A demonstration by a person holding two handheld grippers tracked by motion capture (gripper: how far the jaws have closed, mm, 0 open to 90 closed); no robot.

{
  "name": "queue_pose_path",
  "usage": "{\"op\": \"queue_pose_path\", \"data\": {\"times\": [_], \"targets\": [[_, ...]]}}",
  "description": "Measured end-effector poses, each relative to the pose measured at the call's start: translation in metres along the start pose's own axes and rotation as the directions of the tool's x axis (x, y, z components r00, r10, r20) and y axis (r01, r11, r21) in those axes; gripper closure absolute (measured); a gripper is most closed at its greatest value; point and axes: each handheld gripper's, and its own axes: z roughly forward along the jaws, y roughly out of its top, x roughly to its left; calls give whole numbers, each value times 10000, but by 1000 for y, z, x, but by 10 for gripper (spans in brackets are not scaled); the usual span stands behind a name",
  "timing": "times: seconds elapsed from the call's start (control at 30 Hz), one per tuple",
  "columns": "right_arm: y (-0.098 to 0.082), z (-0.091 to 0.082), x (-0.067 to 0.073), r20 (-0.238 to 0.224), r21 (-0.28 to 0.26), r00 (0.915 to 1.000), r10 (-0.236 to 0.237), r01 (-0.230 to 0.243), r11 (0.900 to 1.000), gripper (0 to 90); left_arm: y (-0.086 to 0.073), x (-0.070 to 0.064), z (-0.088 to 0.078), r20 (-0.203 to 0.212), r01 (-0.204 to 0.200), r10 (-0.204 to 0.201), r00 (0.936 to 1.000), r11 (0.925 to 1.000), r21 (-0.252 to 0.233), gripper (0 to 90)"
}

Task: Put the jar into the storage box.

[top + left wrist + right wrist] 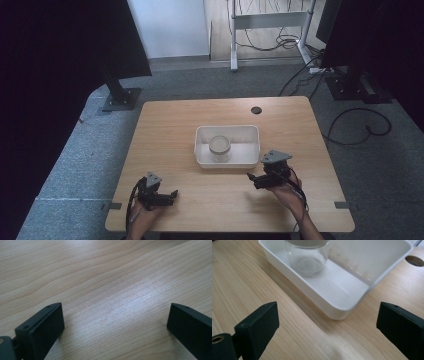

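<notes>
White plastic forms the rectangular tray (250, 135) at the middle of the wooden table (170, 130), and everything else is best placed from it. Inside the tray, toward its left half, a clear glass jar (219, 148) stands upright, seemingly capped with a pale lid; in the right gripper view the same jar (307, 257) sits against the tray's near wall, with the tray's corner (352, 305) closest to the camera. The right gripper (251, 178) hovers just off the tray's near right corner, jaws spread wide with nothing between them, pointing leftward along the tray's front edge. From those jaws the jar lies ahead and beyond the tray wall, so reaching it would probably mean lifting over the rim and coming down around the jar's upright axis. The left gripper (174, 192) rests well apart from the tray, toward the table's near left, its jaws also wide apart over bare wood grain (112, 290). Of the two, the right gripper is clearly nearer the jar and looks the likelier to take it. A round cable hole (256, 110) lies beyond the tray's far side.
</notes>
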Motion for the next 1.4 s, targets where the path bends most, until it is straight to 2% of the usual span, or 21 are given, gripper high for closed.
{"op": "queue_pose_path", "data": {"times": [0.17, 0.43, 0.63, 0.9, 1.2, 1.4], "targets": [[-8, -4, -4, 12, 110, 9999, 119, -119, 9999, 36, 0, 0, 0, -1, -2, 2, 10000, 10000, 1, 8], [-25, -16, -11, 309, 157, 9989, 345, -350, 9993, 36, 0, 0, 0, -1, -2, 2, 10000, 10000, 0, 9], [-41, -27, -18, 631, 174, 9960, 634, -646, 9978, 38, 0, 0, 0, -1, 2, -2, 10000, 10000, -2, 8], [-60, -34, -23, 863, 265, 9914, 987, -1013, 9945, 39, 0, 0, 0, -1, 0, 0, 10000, 10000, -2, 8], [-86, -40, -27, 1144, 705, 9831, 1427, -1513, 9860, 40, 0, 0, 0, -1, 2, -2, 10000, 10000, -3, 9], [-95, -38, -27, 1277, 1032, 9820, 1389, -1524, 9829, 43, 0, 0, 0, -2, 2, -2, 10000, 10000, -1, 8]]}}
